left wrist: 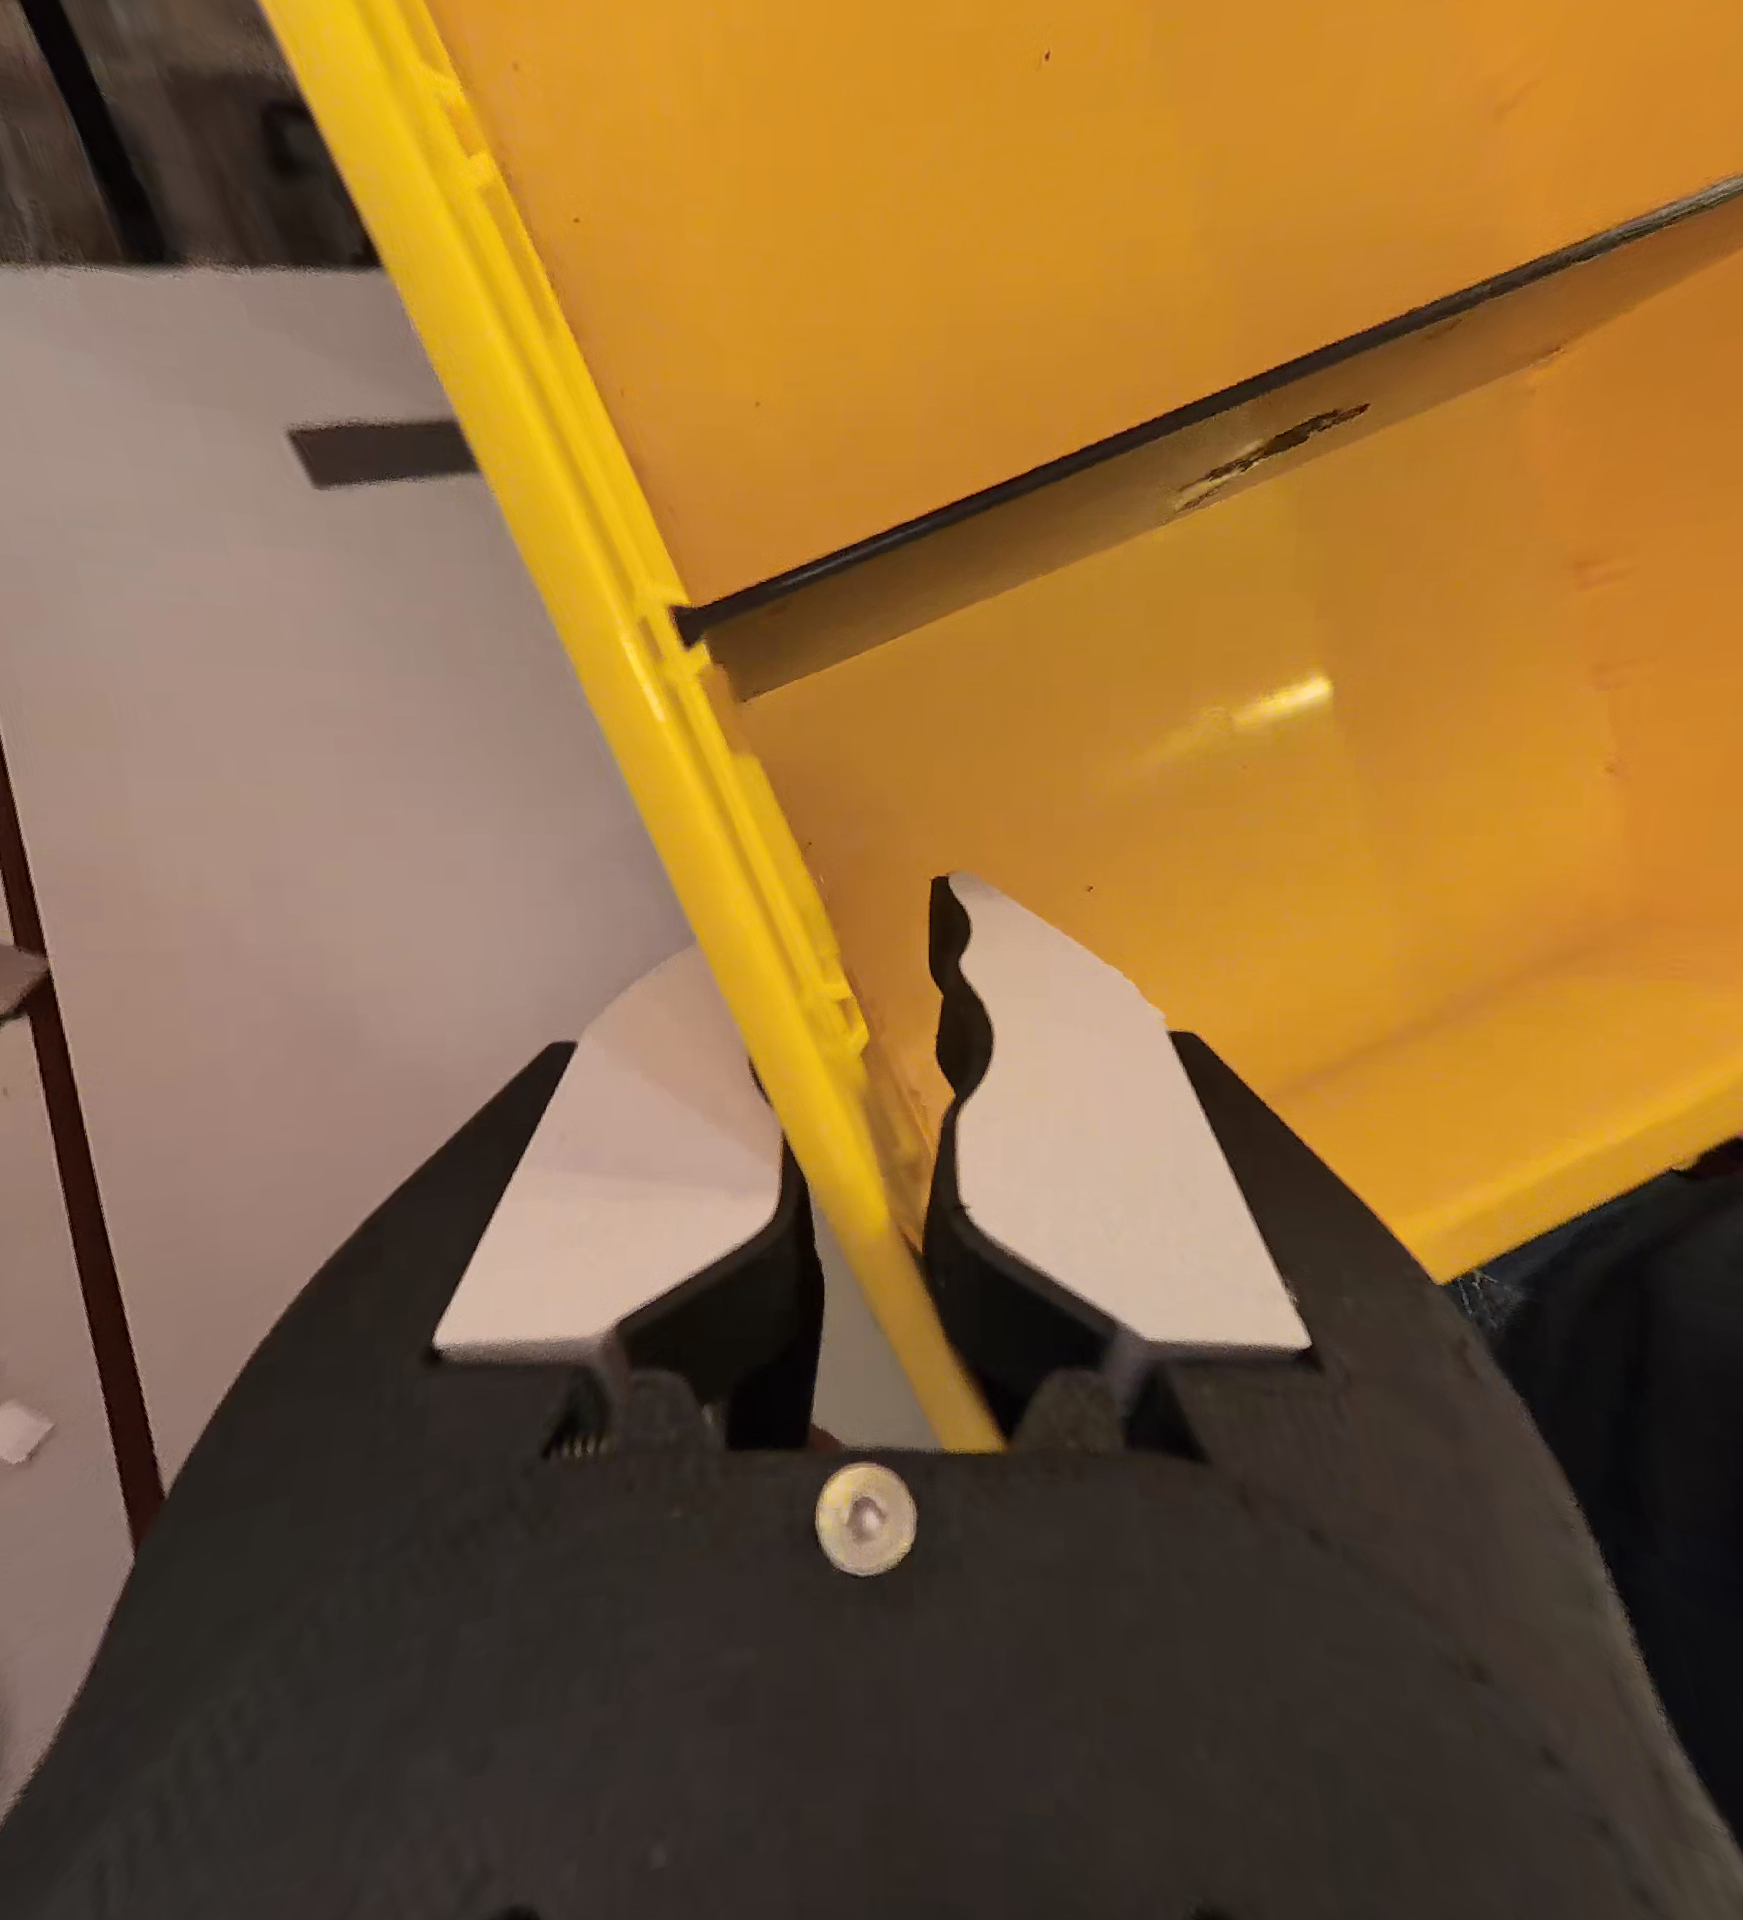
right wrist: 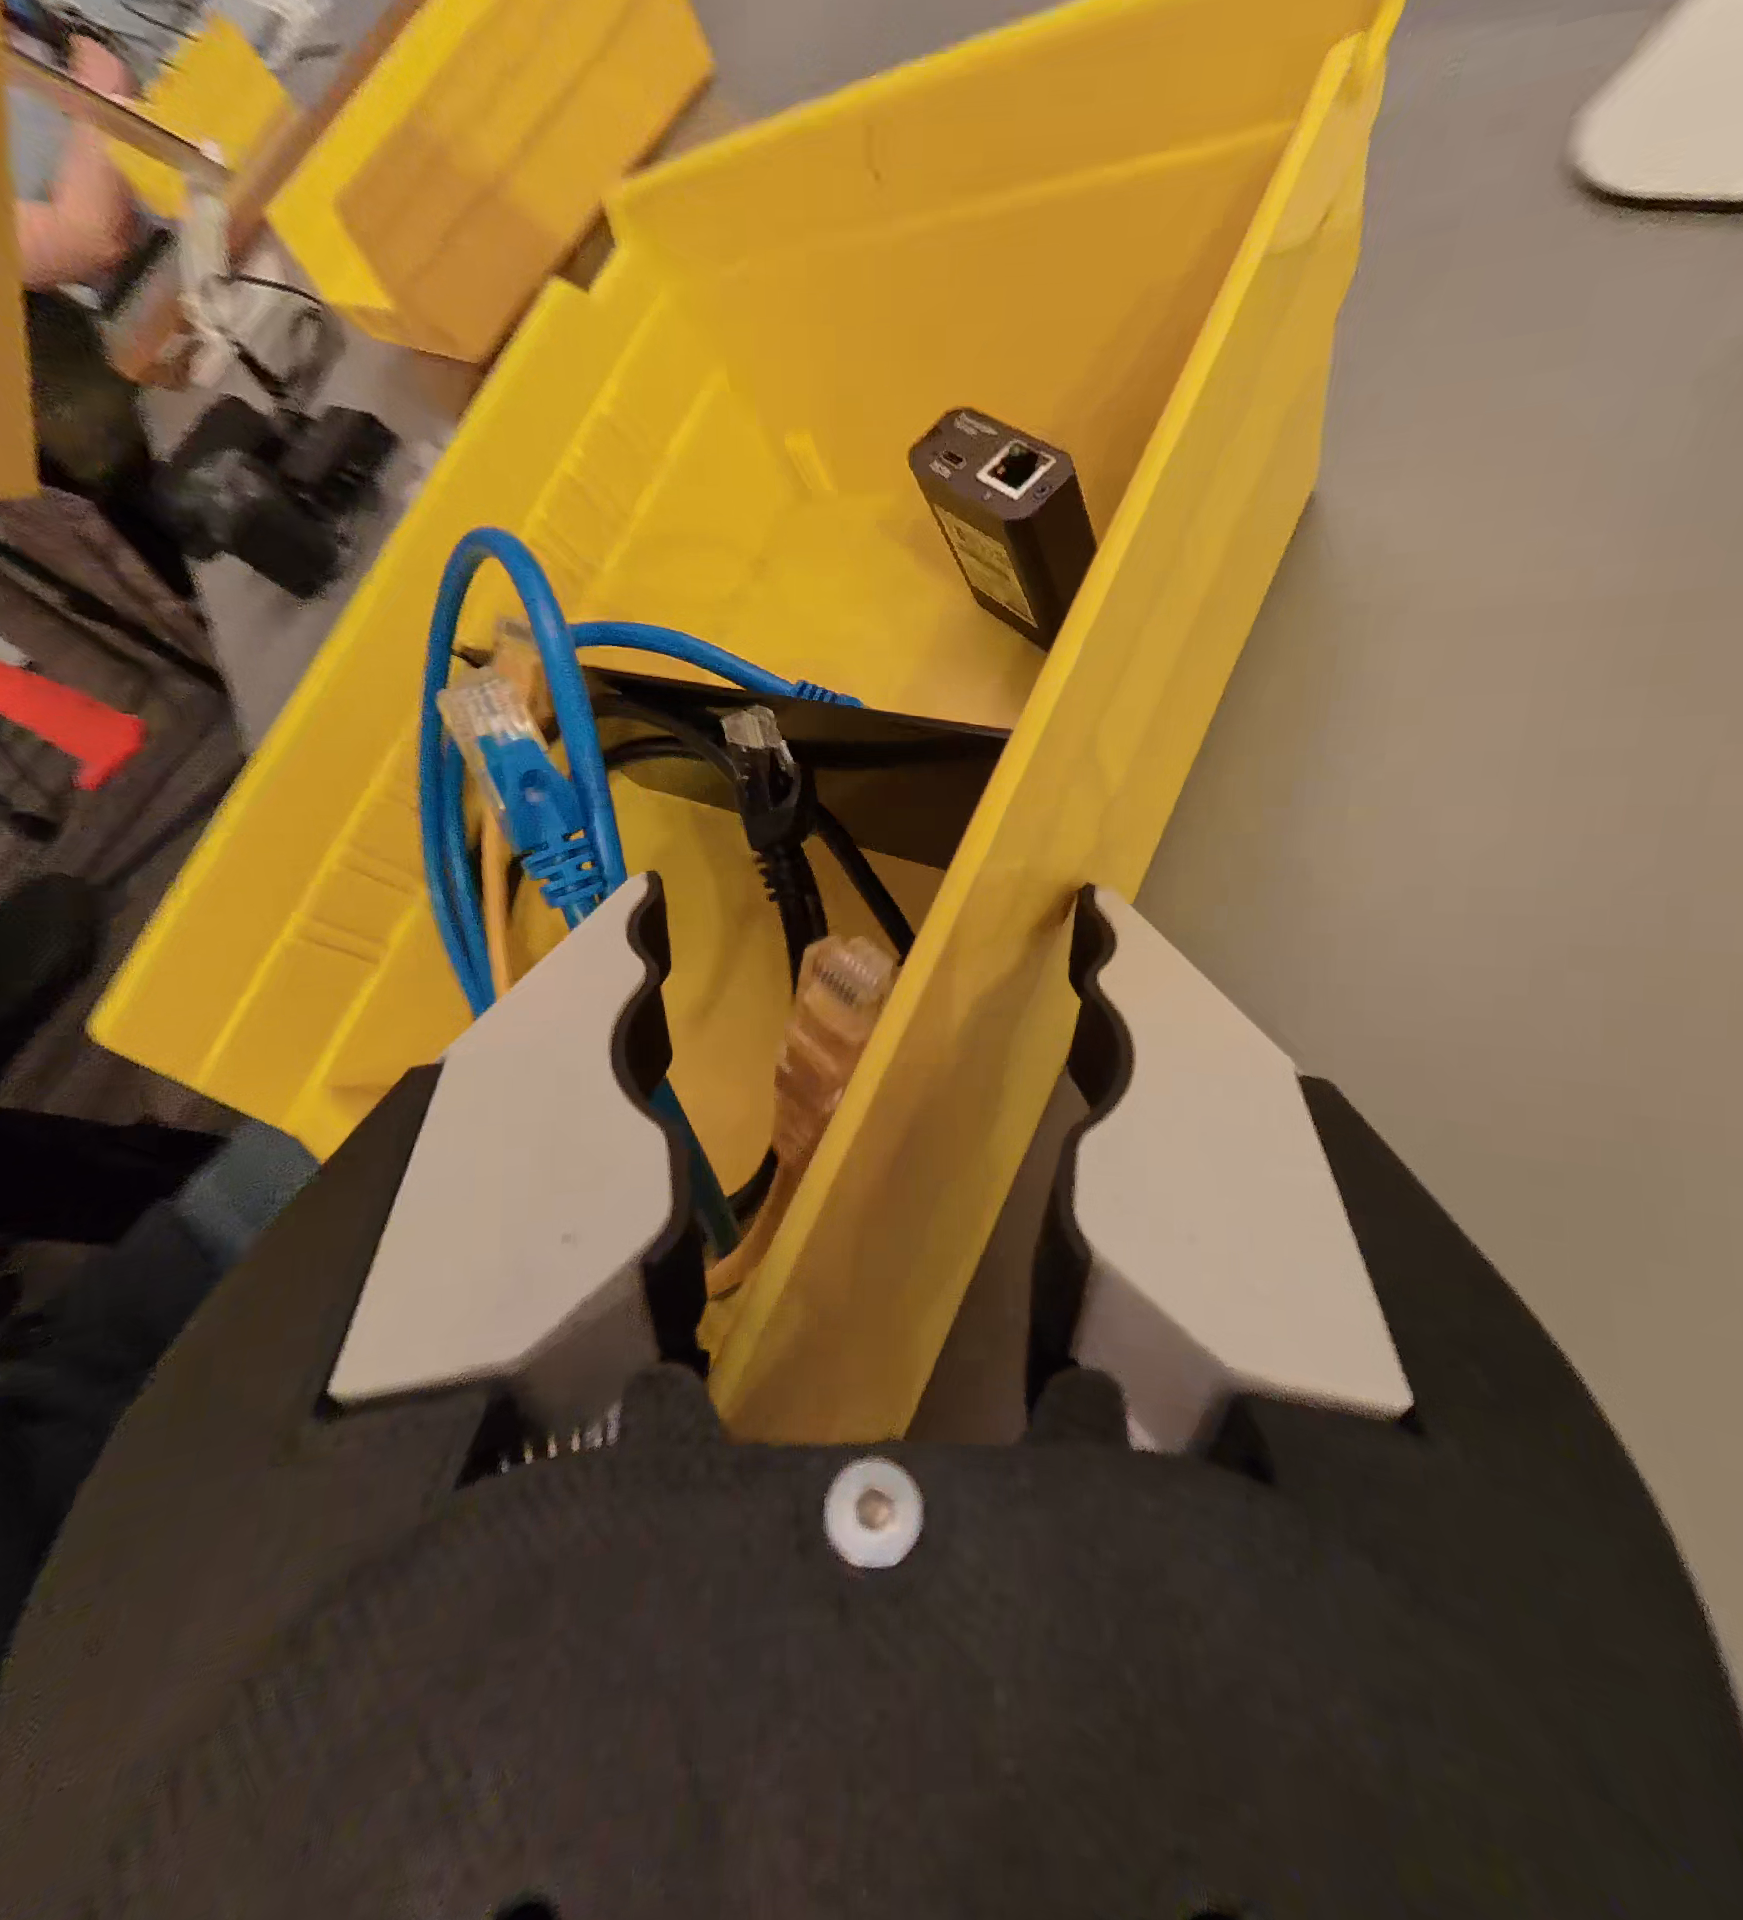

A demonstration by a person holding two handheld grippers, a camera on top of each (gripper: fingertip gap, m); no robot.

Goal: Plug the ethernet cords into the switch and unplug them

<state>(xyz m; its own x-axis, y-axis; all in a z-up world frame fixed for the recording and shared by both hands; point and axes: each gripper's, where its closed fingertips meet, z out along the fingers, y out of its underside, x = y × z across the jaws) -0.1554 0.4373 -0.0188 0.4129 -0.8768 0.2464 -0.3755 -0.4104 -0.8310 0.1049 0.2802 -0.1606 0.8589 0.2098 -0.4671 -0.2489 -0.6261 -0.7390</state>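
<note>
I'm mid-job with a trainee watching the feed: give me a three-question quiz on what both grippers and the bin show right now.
1. True or false: the left gripper straddles the bin wall.
2. Which cord colour is absent from the bin: A blue, B black, C green, D orange?
3. Fill in: the switch lies beyond the black ____ from the cords.

Key:
1. True; one finger is outside the wall, one inside.
2. C; only the blue cord, black cord and orange cord show.
3. Divider.
</note>
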